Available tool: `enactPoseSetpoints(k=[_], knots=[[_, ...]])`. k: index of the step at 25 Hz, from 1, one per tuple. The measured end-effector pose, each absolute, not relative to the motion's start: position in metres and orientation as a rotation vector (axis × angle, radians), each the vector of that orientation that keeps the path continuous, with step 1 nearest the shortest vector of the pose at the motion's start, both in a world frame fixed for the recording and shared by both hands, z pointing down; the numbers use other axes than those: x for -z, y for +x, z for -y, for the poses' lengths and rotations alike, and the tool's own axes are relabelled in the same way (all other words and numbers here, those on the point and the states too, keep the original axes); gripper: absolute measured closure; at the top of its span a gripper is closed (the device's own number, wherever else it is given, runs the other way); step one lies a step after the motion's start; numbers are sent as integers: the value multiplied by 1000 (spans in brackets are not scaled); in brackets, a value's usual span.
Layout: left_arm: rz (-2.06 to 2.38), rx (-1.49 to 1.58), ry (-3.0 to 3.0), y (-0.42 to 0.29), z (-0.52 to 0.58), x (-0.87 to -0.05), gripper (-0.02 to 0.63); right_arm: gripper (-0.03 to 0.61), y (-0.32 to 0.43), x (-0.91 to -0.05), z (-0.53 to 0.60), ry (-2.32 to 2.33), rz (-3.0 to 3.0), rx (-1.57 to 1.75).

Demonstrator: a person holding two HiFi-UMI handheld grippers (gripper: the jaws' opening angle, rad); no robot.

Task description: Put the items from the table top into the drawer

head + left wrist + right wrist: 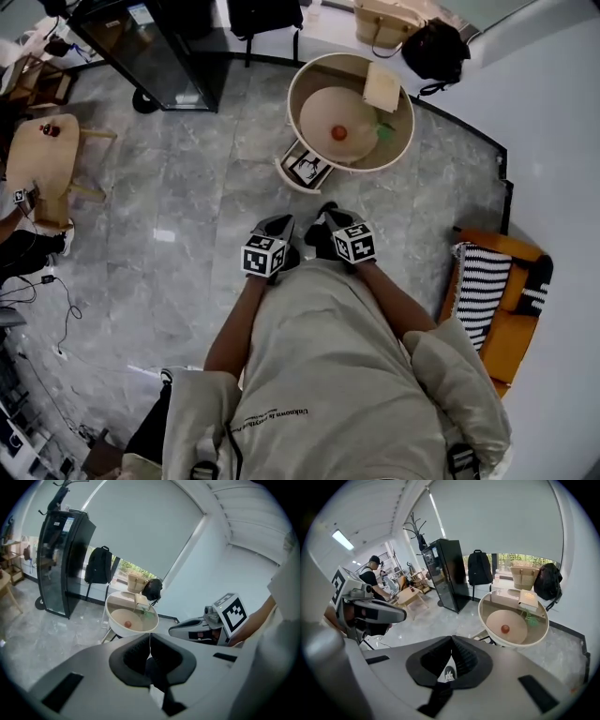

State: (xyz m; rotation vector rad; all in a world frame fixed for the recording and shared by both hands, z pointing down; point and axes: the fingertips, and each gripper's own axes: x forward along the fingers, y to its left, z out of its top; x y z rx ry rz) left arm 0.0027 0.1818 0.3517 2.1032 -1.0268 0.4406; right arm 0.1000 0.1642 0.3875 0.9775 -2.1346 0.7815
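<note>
Beige table (298,82): bore red ball (338,133), green item (385,133), pale book (382,86); drawer (292,175) apparently out at near rim. Found left gripper (150,641), right gripper (451,644) shut, empty, well short of table. Judged approach step; next needed reach to ball, jaws opened.

Bare floor (187,187) lies between you and the round table (292,103), so its near edge is open to you. The drawer (307,168) juts out under the near-left rim and blocks a low pass there. The ball (338,133) sits mid-table with room all round. A book (382,86) and a green item (385,133) crowd the right side. Bags (434,49) stand beyond the far edge.
</note>
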Motion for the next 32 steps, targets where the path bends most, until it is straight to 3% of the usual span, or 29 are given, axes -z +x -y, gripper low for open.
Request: enactPoseSetpoints(k=[32], knots=[[1149, -337, 2091, -20, -149, -343, 592, 545, 96, -395, -136, 952, 2125, -810]])
